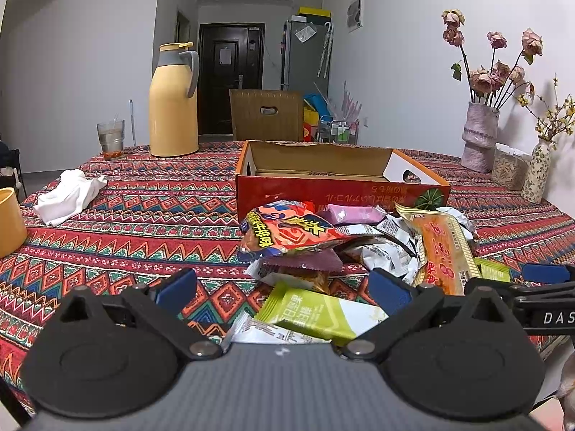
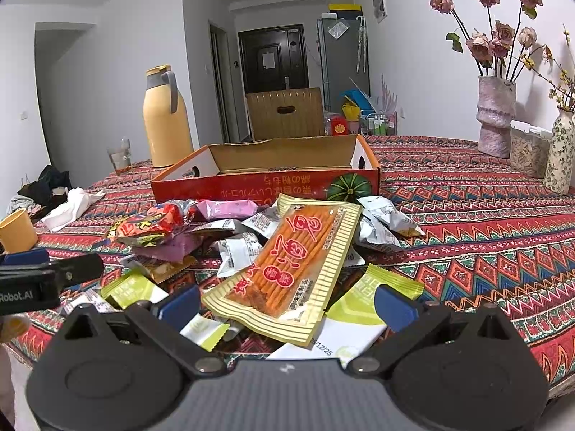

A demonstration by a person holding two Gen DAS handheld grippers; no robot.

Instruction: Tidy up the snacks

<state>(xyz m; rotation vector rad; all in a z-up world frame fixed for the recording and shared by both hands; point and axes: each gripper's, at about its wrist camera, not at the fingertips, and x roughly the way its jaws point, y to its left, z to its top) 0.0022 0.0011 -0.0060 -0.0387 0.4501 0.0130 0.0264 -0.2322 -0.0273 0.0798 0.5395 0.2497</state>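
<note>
White walls [image 1: 90,72], dark door [image 1: 230,75], patterned tablecloth [image 1: 143,215]

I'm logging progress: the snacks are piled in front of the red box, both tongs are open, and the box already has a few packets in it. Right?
Not quite: the red box holds no packets in the right wrist view. The snacks lie piled in front of it, and the left tongs and right tongs are open.

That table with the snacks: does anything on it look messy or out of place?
Yes. The snack packets lie in a loose heap, overlapping and tilted, in front of the open cardboard box, which looks empty as far as can be seen. A crumpled white cloth lies on the tablecloth to the left.
</note>
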